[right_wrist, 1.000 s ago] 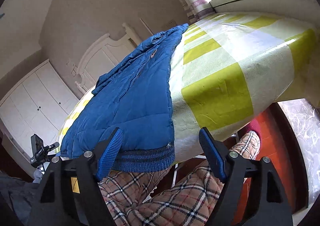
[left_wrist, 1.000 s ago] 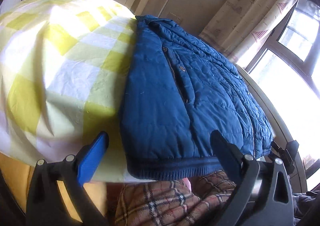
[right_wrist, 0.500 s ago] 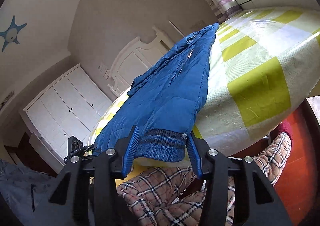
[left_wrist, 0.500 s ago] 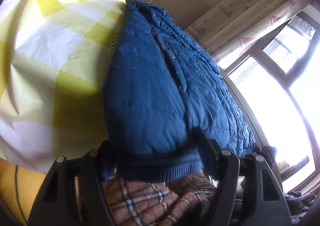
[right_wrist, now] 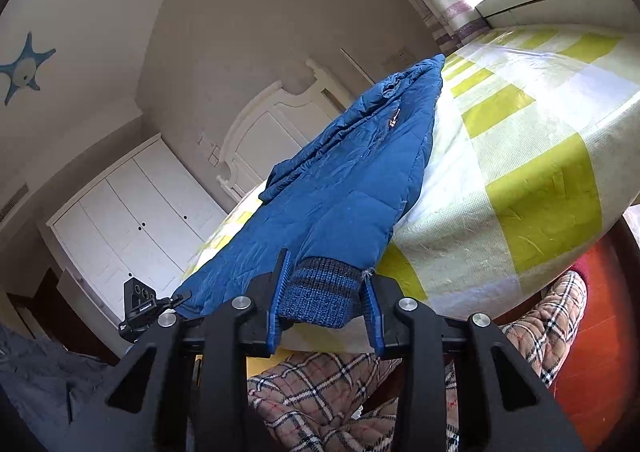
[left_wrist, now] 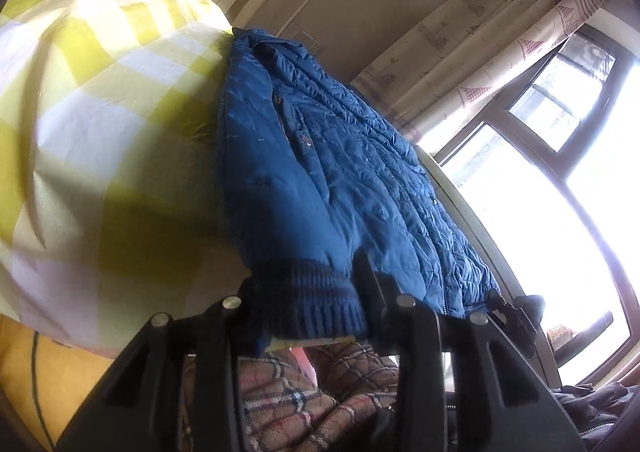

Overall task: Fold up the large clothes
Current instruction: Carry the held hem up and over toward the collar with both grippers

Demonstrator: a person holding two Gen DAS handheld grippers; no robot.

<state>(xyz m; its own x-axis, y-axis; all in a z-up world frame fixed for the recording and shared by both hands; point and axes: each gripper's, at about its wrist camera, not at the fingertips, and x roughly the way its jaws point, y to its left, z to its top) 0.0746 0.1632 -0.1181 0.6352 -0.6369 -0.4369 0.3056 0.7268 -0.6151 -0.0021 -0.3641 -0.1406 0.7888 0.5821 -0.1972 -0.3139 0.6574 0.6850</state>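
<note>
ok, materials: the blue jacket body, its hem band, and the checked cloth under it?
Jacket body: looks like thin quilted synthetic shell, slight sheen, stitched puffy channels.
Hem band: ribbed knit, matte, darker stripes; both grippers clamp it.
Checked cloth: glossy and crinkled, probably plastic-coated or under clear film.

Right gripper (right_wrist: 323,302) clamped on ribbed hem (right_wrist: 318,294) of blue jacket (right_wrist: 352,187), spread across yellow-checked tablecloth (right_wrist: 532,155); plaid trousers (right_wrist: 332,392) below.
</note>
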